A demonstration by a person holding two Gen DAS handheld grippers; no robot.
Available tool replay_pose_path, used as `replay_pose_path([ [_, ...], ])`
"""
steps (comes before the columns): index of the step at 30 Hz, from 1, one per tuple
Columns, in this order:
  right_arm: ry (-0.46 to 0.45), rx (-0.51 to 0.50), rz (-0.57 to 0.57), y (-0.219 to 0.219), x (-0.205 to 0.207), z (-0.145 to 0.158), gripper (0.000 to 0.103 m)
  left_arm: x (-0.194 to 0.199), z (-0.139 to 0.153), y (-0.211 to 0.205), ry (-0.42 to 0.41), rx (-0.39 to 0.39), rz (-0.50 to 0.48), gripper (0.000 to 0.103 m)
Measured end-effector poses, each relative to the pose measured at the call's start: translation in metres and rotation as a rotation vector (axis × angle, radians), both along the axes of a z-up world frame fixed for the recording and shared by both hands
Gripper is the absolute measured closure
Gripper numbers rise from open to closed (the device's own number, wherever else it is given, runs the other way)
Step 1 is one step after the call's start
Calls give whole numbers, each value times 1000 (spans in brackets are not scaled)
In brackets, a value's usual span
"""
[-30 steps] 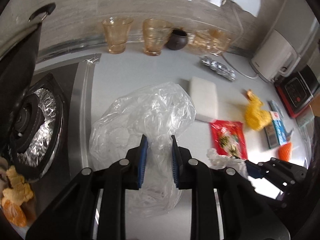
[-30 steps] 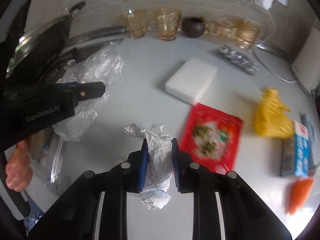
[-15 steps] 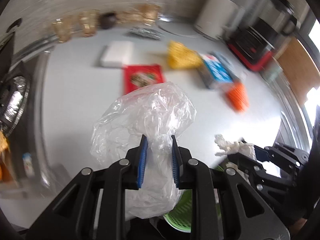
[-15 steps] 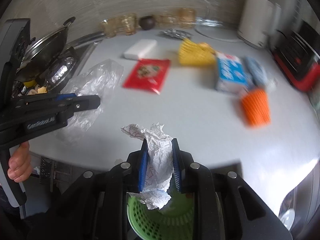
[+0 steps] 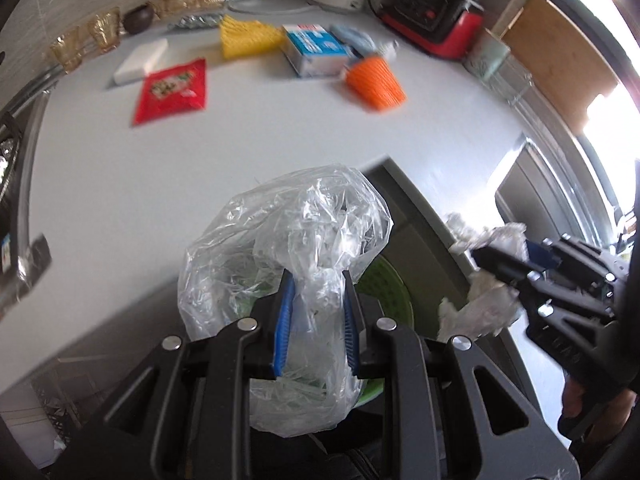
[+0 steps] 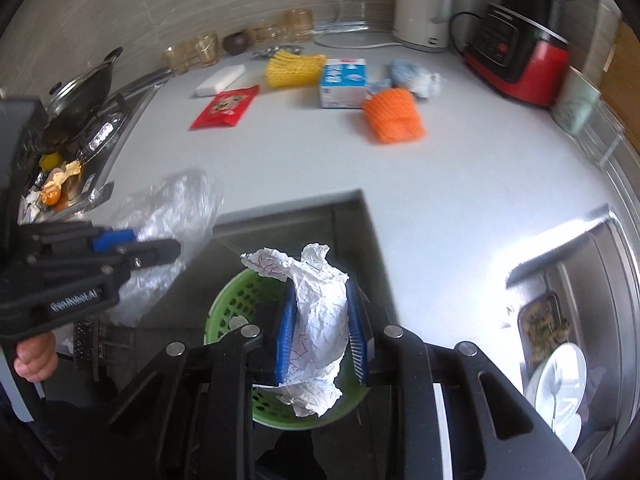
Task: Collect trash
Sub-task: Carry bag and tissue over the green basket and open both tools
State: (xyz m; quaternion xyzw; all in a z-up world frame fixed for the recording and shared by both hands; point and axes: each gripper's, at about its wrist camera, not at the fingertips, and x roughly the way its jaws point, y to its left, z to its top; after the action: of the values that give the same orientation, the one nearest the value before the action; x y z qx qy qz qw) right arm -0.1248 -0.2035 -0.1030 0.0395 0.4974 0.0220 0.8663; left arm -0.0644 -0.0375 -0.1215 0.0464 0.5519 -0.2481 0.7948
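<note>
Two grippers each carry one piece of trash above a green basket. In the left wrist view the left gripper (image 5: 316, 280) has its jaws drawn nearly together on the clear plastic bag (image 5: 288, 248), whose crumpled bulk billows up and out past the blue pads (image 5: 284, 324); the green basket (image 5: 384, 292) shows directly beneath the jaws, partly veiled by the plastic. To the right of these jaws the right gripper (image 5: 500, 256) holds the crumpled paper (image 5: 480, 312). A second ago the bag hung over the white counter (image 5: 120, 208) beside the stove; now the counter edge lies beyond the jaws. In the right wrist view the right gripper (image 6: 322, 300) is clamped on the crumpled paper (image 6: 320, 320), which stands up between the blue pads and droops below them; its jaws have just been opening slightly, with the paper still between them. The green basket (image 6: 232, 304) sits straight under the jaws. To the left, the left gripper (image 6: 160, 248) grips the clear plastic bag (image 6: 176, 208). Earlier these jaws hung over the counter near the red packet (image 6: 224, 108), which now lies well beyond them.
</note>
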Motion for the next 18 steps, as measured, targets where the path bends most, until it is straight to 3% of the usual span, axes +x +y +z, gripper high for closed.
replay_pose_path([
  [10,-22,25,-33,-30,-27,1,76,-31,-19,-35,21,37,-37,78],
  [12,-26,26,-34,-32,-30,2,76,-34,-21,-39,27,35,-48,65],
  [14,-30,29,-36,-35,-30,3,76,-35,-19,-42,11,43,-49,43],
  [16,-33,30,-40,-36,-31,3,76,-36,-16,-44,-5,42,-53,30],
  [18,-33,32,-41,-37,-30,3,76,-37,-13,-46,-17,35,-62,25],
])
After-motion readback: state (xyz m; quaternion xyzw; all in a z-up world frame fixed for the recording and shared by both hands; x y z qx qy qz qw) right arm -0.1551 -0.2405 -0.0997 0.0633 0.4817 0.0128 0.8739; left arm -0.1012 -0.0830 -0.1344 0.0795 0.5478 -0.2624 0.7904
